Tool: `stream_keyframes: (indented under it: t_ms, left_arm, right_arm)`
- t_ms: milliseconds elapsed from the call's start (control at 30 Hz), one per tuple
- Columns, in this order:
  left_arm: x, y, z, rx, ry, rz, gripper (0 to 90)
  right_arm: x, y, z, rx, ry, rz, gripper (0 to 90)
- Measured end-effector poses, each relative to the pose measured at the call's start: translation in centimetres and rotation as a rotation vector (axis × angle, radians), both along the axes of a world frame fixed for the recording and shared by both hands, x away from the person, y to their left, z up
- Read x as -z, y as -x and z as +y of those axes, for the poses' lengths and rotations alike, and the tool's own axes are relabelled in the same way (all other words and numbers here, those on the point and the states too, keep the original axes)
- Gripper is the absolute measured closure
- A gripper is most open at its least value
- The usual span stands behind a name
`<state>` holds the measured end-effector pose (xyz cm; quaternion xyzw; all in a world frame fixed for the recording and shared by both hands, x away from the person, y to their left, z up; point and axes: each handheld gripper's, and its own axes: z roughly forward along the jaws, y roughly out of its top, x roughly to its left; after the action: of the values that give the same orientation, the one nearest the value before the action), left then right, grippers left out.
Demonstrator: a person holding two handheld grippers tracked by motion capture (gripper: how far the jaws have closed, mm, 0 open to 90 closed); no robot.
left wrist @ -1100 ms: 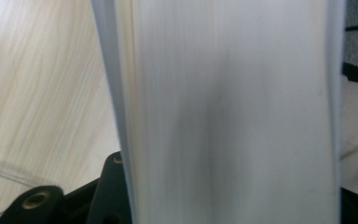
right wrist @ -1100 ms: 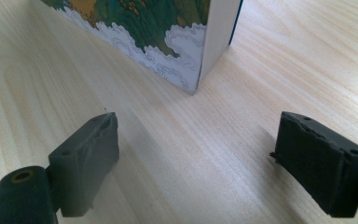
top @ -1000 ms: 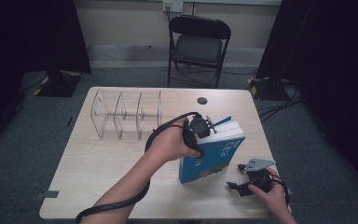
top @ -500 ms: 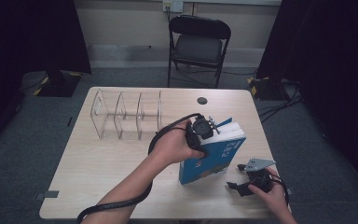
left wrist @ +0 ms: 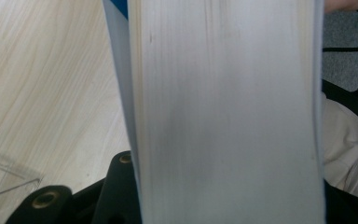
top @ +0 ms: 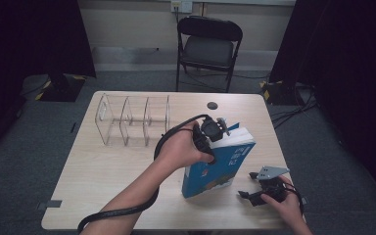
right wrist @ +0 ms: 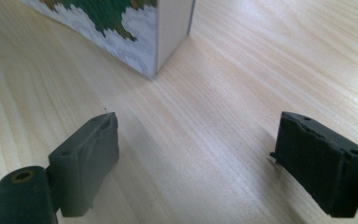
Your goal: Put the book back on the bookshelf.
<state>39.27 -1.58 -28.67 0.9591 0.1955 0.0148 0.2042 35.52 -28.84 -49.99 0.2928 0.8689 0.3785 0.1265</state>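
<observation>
A pale wood-grain table (top: 117,166) carries three things. A blue book (top: 220,169) stands on edge near its right side. A clear divider rack (top: 132,120) sits well left of the book, a dark disc (top: 212,105) behind it.

High view looks down; both claw views sit close, sharing the book (top: 220,161).

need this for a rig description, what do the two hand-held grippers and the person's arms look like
Both are black. The left hand-held gripper has a thick black cable trailing back along a bare forearm with no sleeve. The right hand-held gripper carries a grey three-cornered plate on top. Its jaws are blocky dark pads with ridged faces, on black arms with brass-coloured rivets.
</observation>
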Motion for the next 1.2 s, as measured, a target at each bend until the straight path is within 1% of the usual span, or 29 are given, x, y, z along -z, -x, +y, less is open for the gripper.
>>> stream_keyframes:
  t_ms: [133, 167, 200, 233, 300, 367, 433, 467, 533, 567, 600, 767, 933, 1000, 1067, 1100, 1200]
  left_arm:
    - [-0.2, -0.2, 0.8, -0.014, -0.002, 0.002, 61.6]
    - [-0.2, -0.2, 1.0, -0.026, 0.002, 0.006, 61.6]
    - [-0.3, -0.2, 1.3, -0.03, 0.0, 0.001, 61.6]
    - [-0.4, -0.2, 1.6, -0.041, 0.0, 0.006, 61.6]
    - [-0.5, -0.3, 2.0, -0.048, -0.002, 0.008, 61.6]
    - [-0.7, -0.5, 2.6, -0.076, -0.008, 0.015, 61.6]
    - [-0.7, -0.6, 3.1, -0.091, -0.009, 0.02, 61.6]
    - [-0.7, -0.6, 3.1, -0.091, -0.009, 0.02, 61.6]
    - [-0.8, -0.9, 3.7, -0.112, -0.01, 0.027, 61.6]
    - [-0.8, -0.9, 4.1, -0.132, -0.009, 0.031, 61.7]
    - [-0.8, -1.0, 4.3, -0.142, -0.01, 0.034, 61.7]
    - [-1.0, -1.1, 5.6, -0.173, -0.017, 0.036, 61.6]
    - [-1.5, -1.2, 6.6, -0.189, -0.021, 0.033, 61.7]
    - [-1.7, -1.3, 7.3, -0.216, -0.01, 0.039, 61.7]
    - [-1.9, -1.3, 7.8, -0.223, -0.013, 0.033, 61.7]
    - [-2.0, -1.4, 8.0, -0.234, -0.008, 0.036, 61.7]
    - [-2.1, -1.4, 8.8, -0.257, -0.008, 0.031, 61.7]
  right_arm:
    - [0.0, 0.0, 0.0, -0.001, 0.001, 0.0, 12.8]
    - [0.0, 0.0, 0.0, -0.001, 0.001, 0.0, 12.8]
    - [0.0, 0.0, 0.0, -0.001, 0.001, 0.0, 12.9]
    - [0.0, 0.0, 0.0, -0.001, 0.001, 0.0, 12.9]
    - [0.0, 0.0, 0.0, -0.001, 0.001, 0.0, 12.9]
    - [0.0, 0.0, 0.0, 0.0, 0.001, 0.0, 12.8]
    - [0.0, 0.0, 0.0, -0.001, 0.001, 0.0, 12.8]
    - [0.0, 0.0, 0.0, -0.001, 0.001, 0.0, 12.8]
    - [0.0, 0.0, 0.0, 0.0, 0.001, 0.0, 12.9]
    - [0.0, 0.0, 0.0, 0.0, 0.001, 0.0, 12.8]
    - [0.0, 0.0, 0.0, -0.001, 0.001, 0.0, 12.9]
    - [0.0, 0.0, 0.0, -0.003, 0.001, 0.0, 12.9]
    - [0.0, 0.0, 0.0, -0.002, 0.001, 0.0, 12.9]
    - [0.0, 0.0, 0.0, -0.005, 0.0, 0.003, 12.9]
    - [0.0, 0.0, 0.0, -0.006, 0.0, 0.003, 12.9]
    - [0.0, 0.0, 0.0, -0.005, -0.001, 0.005, 12.9]
    - [0.0, 0.0, 0.0, -0.005, -0.001, 0.005, 12.9]
